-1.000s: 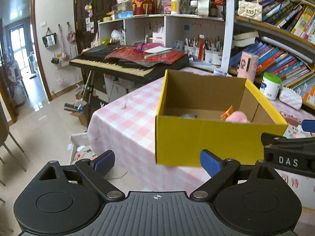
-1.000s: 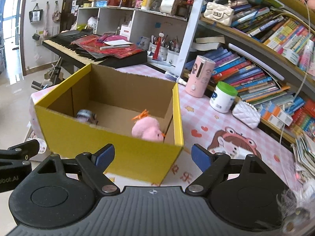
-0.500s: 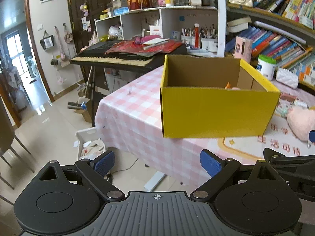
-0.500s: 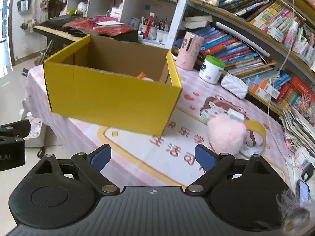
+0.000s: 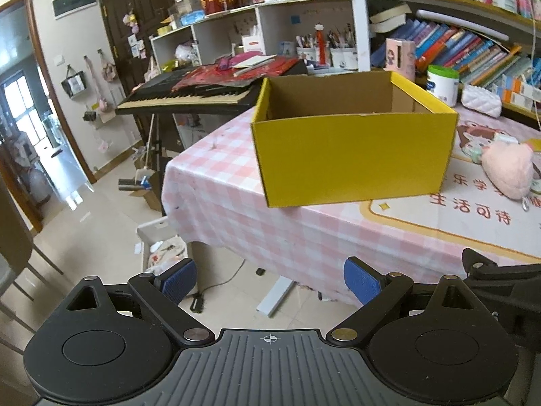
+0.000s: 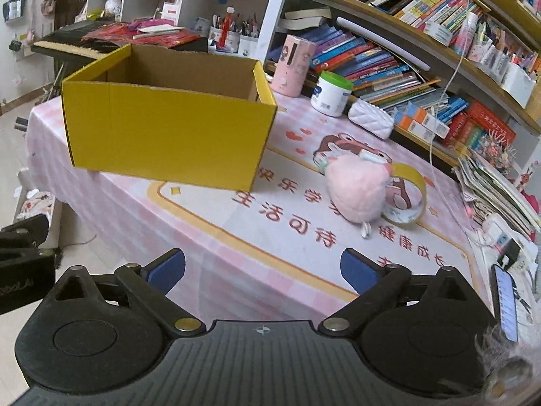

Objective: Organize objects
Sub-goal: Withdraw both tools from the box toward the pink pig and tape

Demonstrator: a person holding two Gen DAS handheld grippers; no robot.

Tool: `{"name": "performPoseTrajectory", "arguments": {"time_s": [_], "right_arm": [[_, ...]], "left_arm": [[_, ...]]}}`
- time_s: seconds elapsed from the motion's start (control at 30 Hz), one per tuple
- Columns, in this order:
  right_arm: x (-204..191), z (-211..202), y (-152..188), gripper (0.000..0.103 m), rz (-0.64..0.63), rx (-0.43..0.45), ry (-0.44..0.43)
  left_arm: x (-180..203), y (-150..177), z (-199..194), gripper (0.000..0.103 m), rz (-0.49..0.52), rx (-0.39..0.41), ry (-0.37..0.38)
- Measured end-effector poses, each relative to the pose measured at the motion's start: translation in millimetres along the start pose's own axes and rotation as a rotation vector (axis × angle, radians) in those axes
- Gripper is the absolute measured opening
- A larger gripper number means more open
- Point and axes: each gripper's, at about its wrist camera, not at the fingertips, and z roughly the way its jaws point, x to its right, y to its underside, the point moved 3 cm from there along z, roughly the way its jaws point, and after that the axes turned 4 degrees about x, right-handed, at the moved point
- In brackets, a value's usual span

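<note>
- Grippers both hang off the near edge of the table (image 6: 101, 199), aimed slantwise down toward it, neither touching anything.
- Left gripper (image 5: 269, 279): blue pads (image 5: 179, 279) stand wide apart with nothing between them; beyond the gap lie floor and the hanging edge of the pink checked cloth (image 5: 216, 176).
- Right gripper (image 6: 262, 269): its jaws are opening, already wide, and nothing sits between the pads (image 6: 356, 269); it points over the printed mat (image 6: 270, 209) on the table.
- The two tools are side by side: part of the right one's black body shows at the right edge of the left view, and part of the left one's at the left edge of the right view.
- Box (image 6: 169, 128): yellow outside, brown inside, open at the top, upright on the table near its left corner, well ahead of both grippers. From this low angle its contents cannot be seen.
- Pink plush (image 6: 358, 193): on the mat to the right of the box, apart from it, ahead of the right gripper.
- Tape roll (image 6: 410, 189): just behind and right of the plush, touching or nearly touching it; which, I cannot tell.
- White jar (image 6: 329, 93) with green lid, pink canister (image 6: 292, 66) and white quilted pouch (image 6: 370, 118) stand along the far side by the bookshelf (image 6: 405, 67).
- Keyboard (image 5: 189, 96) stands beyond the table's left end.
</note>
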Motion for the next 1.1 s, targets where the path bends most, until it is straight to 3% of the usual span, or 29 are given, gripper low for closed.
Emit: {"name": "performPoseTrajectory", "arguments": {"time_s": [0.53,1.1], "right_arm": [[47,6,23,0.100,0.067,-0.071,0.121],[118,45,10,0.101,0.104,-0.094,0.167]], "left_arm": [[59,-7,3,0.096,0.123,0.004,0.104],[125,-40,25,0.096,0.132,-0.005,0.161]]}}
